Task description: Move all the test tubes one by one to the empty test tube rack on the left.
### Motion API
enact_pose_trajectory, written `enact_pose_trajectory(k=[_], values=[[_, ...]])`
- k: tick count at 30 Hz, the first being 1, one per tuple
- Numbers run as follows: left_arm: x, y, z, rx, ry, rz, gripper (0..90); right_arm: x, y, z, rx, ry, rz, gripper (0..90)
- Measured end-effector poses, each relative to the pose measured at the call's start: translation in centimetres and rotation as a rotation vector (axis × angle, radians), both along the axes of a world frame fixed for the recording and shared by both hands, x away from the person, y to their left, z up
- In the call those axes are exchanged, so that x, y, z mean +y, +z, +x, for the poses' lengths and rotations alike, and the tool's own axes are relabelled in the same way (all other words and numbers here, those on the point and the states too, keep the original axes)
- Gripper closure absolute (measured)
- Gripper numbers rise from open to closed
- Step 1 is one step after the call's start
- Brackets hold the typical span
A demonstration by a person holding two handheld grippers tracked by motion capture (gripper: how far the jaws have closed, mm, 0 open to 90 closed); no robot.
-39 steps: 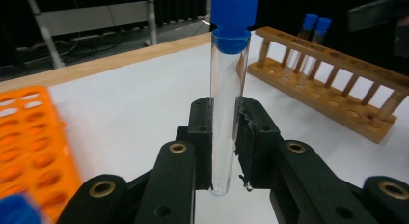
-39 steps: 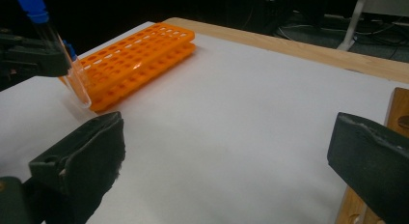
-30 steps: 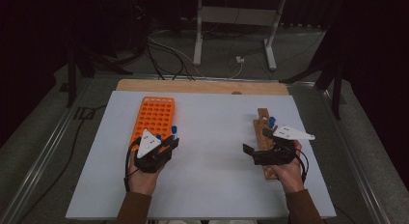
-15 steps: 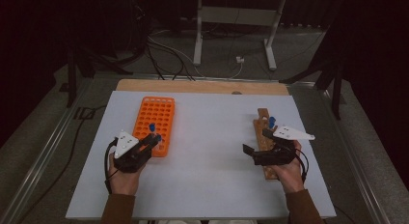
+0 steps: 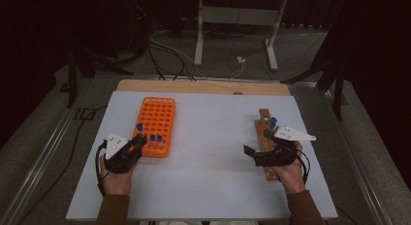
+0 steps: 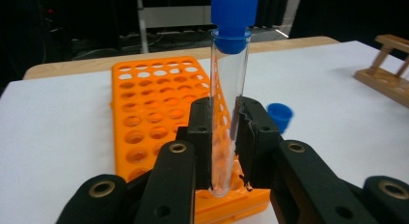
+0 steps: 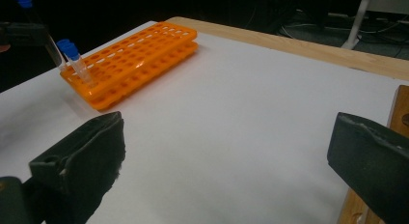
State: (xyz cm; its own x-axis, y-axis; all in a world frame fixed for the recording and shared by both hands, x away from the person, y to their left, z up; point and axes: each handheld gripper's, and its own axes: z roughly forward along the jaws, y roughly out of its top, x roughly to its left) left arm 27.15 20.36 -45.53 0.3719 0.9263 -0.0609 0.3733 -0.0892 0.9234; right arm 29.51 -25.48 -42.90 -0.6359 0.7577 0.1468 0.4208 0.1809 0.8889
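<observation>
My left gripper point(image 6: 226, 137) is shut on a clear test tube point(image 6: 229, 103) with a blue cap point(image 6: 235, 11), held upright. In the high view that gripper point(image 5: 137, 141) stands at the near left corner of the orange rack point(image 5: 157, 118), with the tube's cap point(image 5: 139, 126) above it. Two more blue-capped tubes point(image 5: 156, 138) stand in the rack's near end. My right gripper point(image 5: 259, 142) rests open beside the wooden rack point(image 5: 264, 123), which holds a blue-capped tube point(image 5: 273, 122). In the right gripper view the jaws of the right gripper point(image 7: 226, 151) stand wide apart with nothing between them.
A white sheet point(image 5: 213, 137) covers the table, with a wooden edge point(image 5: 203, 87) at the back. Cables and a metal stand point(image 5: 232, 21) lie on the dark floor beyond. The orange rack point(image 7: 140, 50) lies far left in the right gripper view.
My left gripper has moved left with the tube, from over the rack's near end to beside its near left corner. The right gripper has stayed still.
</observation>
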Motion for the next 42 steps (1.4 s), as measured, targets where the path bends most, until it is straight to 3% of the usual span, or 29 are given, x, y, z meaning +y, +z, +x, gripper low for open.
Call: enact_pose_trajectory(k=[15,18,28,36,42], values=[[-0.6,-1.3,1.6,0.025,0.039,0.057,78.2,0.0,-0.1,0.0,0.001,0.003,0.0,0.0],[-0.8,-1.8,1.9,0.04,0.034,0.047,78.2,0.0,-0.1,0.0,-0.001,0.004,0.001,0.0],[-1.0,-3.5,1.9,0.104,0.013,0.105,78.1,-0.2,-0.1,0.0,-0.004,0.004,0.0,0.0],[-1.0,-3.6,1.7,0.116,-0.003,0.125,78.2,-0.1,-0.1,0.0,-0.001,0.006,-0.002,0.0],[-1.3,-4.2,1.5,0.124,-0.008,0.168,78.2,0.0,-0.3,0.0,0.002,0.008,-0.004,0.0]])
